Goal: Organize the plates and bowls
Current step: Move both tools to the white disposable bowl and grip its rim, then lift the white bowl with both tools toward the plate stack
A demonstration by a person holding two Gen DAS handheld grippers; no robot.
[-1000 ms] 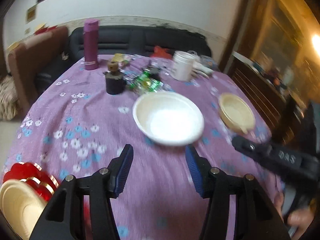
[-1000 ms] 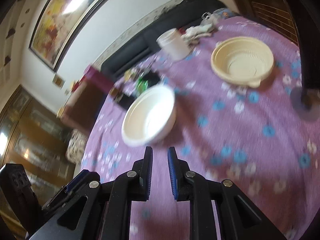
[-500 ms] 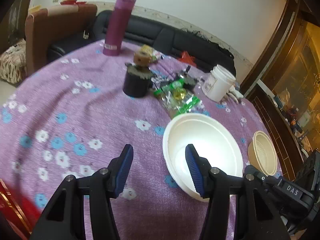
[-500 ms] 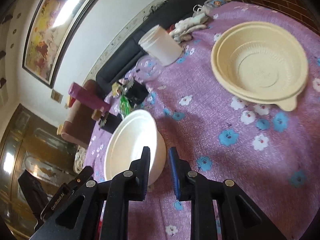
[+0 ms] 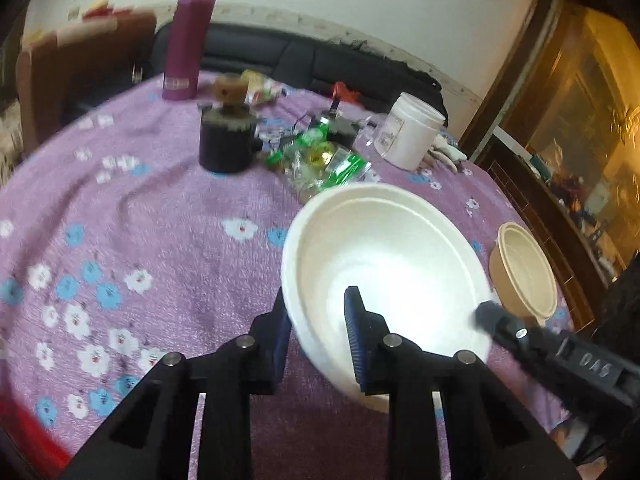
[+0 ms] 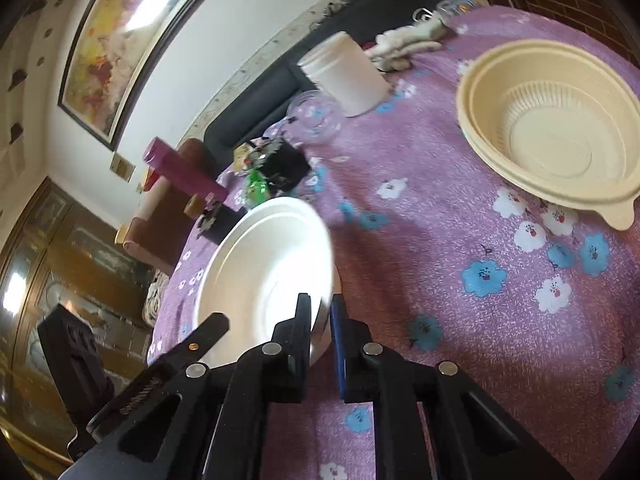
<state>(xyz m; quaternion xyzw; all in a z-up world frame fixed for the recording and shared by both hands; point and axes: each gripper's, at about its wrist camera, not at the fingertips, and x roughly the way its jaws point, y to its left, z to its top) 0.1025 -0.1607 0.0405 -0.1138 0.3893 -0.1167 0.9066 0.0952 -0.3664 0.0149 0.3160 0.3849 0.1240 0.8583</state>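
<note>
The white bowl (image 5: 384,268) sits low and right of centre in the left wrist view, far larger in the frame than half a second ago, and tilted, with its near edge raised off the purple flowered tablecloth (image 5: 140,240). The left gripper (image 5: 320,332) has closed in on it: one finger is outside the near-left rim and the other inside the bowl, the jaws narrowed around the rim where earlier they stood wide and short of it. In the right wrist view the right gripper (image 6: 320,320) straddles the opposite rim (image 6: 326,280) of the same bowl, its jaws narrow with the edge between them; half a second ago that gap lay beside the bowl. Whether either pair of pads actually presses the rim cannot be told.

The tan bowl (image 5: 524,272) lies at the right edge of the left wrist view, apart from the white one; in the right wrist view it fills the upper right (image 6: 552,132) and looks like two nested bowls. Behind the white bowl, just beyond its far rim, are green wrappers (image 5: 320,164), then a dark pot with a cork-like top (image 5: 228,140), a white jar (image 5: 412,132) and a magenta flask (image 5: 192,40) near the black sofa (image 5: 300,60). The right gripper's body (image 5: 560,356) crosses the lower right corner of the left wrist view.
</note>
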